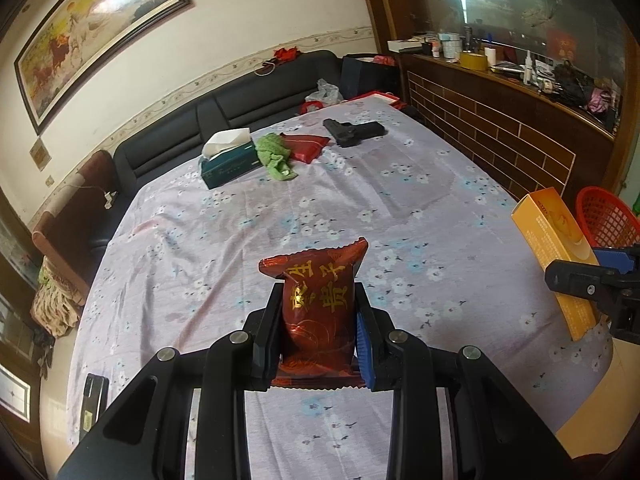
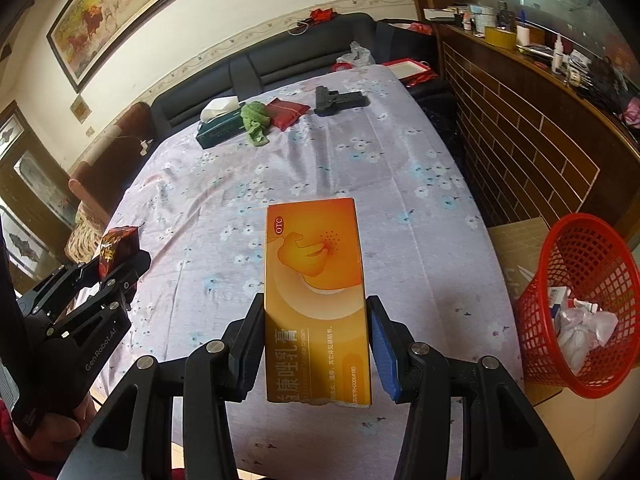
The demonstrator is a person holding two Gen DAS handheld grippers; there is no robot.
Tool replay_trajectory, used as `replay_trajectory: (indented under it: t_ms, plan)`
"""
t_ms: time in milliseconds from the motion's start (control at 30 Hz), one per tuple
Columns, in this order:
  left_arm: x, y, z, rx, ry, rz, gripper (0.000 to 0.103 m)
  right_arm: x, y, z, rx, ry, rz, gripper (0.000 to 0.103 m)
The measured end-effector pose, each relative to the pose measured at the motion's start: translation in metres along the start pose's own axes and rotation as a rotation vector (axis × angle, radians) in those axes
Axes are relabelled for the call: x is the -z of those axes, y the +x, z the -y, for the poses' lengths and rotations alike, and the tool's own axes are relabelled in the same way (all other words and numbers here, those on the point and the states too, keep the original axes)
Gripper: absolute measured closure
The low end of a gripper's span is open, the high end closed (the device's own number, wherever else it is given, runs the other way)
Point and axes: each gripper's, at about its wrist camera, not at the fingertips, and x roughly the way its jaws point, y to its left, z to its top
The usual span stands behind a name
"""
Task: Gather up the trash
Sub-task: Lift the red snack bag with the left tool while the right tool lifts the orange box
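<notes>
Both grippers are clamped on trash above the table. Left gripper (image 1: 318, 312) pinches a dark red snack packet (image 1: 318, 300) between its black and blue fingers, the packet standing upright with gold characters facing the camera. Right gripper (image 2: 316, 340) holds an orange cream box (image 2: 316, 280) by its long sides, the printed face toward the lens.

Only the right wrist view shows the red basket (image 2: 560, 320) clearly: it sits just off the table's right edge, tilted toward the camera, with crumpled white paper and small cartons inside. From the left wrist view only the basket's upper rim appears at the far right, behind the box and the right gripper. That view alone shows a black phone (image 1: 94, 404) lying at the table's near left edge.

Under both grippers spreads the tablecloth (image 1: 240, 220), lilac with pale flowers. Toward the far end lie a green tissue box (image 1: 230, 162), a green cloth (image 1: 274, 156) touching it, a red pouch (image 1: 306, 146) beside the cloth, and a black pistol (image 1: 352, 130) a little apart. Behind the table stands a black sofa (image 1: 224, 108), with a framed painting (image 1: 92, 28) on the wall above.
</notes>
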Motion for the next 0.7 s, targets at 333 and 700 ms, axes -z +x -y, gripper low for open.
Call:
replay_trajectory:
  t_ms: [333, 700]
  plan:
    - [-0.005, 0.003, 0.017, 0.036, 0.033, 0.004, 0.074, 0.003, -0.008, 0.019, 0.028, 0.044, 0.008, 0.051]
    - [-0.012, 0.006, 0.037, 0.081, 0.068, 0.01, 0.074, 0.005, -0.016, 0.033, 0.059, 0.074, 0.021, 0.051]
